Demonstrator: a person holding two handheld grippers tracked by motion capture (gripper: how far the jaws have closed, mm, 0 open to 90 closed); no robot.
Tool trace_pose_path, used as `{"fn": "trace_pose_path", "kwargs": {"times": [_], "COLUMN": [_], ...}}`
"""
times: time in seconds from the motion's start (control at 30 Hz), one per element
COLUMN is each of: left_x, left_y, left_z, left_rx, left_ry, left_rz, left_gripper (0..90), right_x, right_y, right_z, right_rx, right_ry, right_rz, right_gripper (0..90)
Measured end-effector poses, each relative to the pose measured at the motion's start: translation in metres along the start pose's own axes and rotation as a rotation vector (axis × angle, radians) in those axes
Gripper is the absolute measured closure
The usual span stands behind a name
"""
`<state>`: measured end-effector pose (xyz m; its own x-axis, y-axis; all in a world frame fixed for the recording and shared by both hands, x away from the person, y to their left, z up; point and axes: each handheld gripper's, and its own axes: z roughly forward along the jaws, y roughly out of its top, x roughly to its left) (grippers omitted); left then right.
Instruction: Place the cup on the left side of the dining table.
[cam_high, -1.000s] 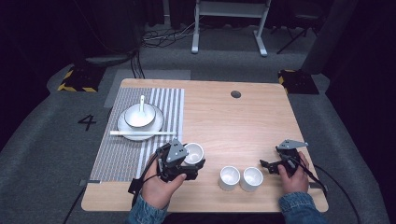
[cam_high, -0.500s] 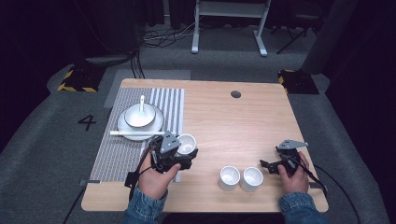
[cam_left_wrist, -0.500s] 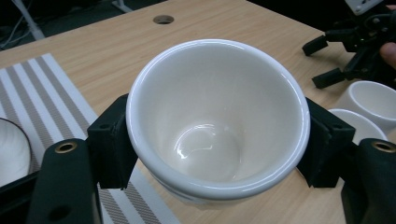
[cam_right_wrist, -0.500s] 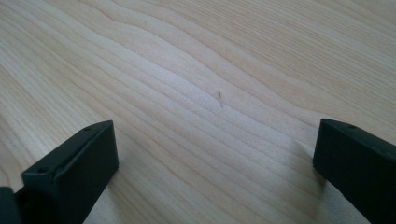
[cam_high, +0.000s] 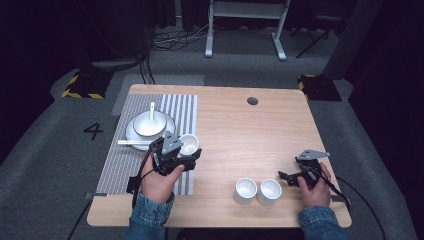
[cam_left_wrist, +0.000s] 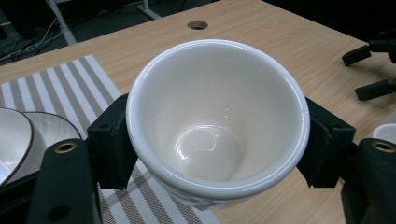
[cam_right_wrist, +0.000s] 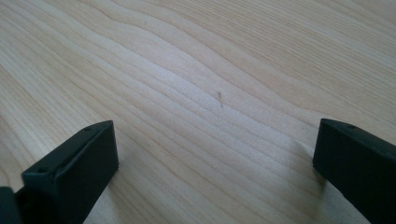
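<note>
Gripping white cup (cam_left_wrist: 217, 119), left tongs (cam_high: 186, 152) raised

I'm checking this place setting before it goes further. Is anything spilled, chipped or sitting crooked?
Nothing stands out. The white ceramic cup clamped in the left gripper looks empty and unchipped. Two matching white cups stand upright together on the wooden table. The white bowl sits on its plate on the striped placemat. The right gripper is open.

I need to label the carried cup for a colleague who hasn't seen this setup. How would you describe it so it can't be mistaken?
Start at the striped placemat on the table's left side. At its right edge, the left gripper holds a plain white handleless cup, empty. Unlike the two matching cups standing together near the front edge, this one sits clamped between black jaws.
</note>
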<state>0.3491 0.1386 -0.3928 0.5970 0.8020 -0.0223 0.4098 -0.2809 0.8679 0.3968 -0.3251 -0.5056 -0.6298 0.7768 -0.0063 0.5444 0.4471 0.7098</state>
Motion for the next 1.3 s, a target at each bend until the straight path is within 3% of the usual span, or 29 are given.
{"fn": "trace_pose_path", "kwargs": {"times": [0.57,0.7,1.13,1.3], "left_x": [0.028,0.033,0.056,0.060], "left_y": [-0.007,-0.008,-0.024,-0.029], "left_z": [0.003,0.007,0.019,0.024], "left_rx": [0.009,0.049,0.103,0.133], "left_ry": [0.079,0.112,0.119,0.118], "left_rz": [-0.046,-0.038,-0.116,-0.124], "left_gripper": [26.6,26.6,26.6,26.6], "right_x": [0.000,0.000,0.000,0.000], "right_y": [0.000,0.000,0.000,0.000], "right_z": [0.000,0.000,0.000,0.000], "right_rx": [0.000,0.000,0.000,0.000], "right_ry": [0.000,0.000,0.000,0.000], "right_rz": [0.000,0.000,0.000,0.000], "right_gripper": [0.3,0.3,0.3,0.3]}}
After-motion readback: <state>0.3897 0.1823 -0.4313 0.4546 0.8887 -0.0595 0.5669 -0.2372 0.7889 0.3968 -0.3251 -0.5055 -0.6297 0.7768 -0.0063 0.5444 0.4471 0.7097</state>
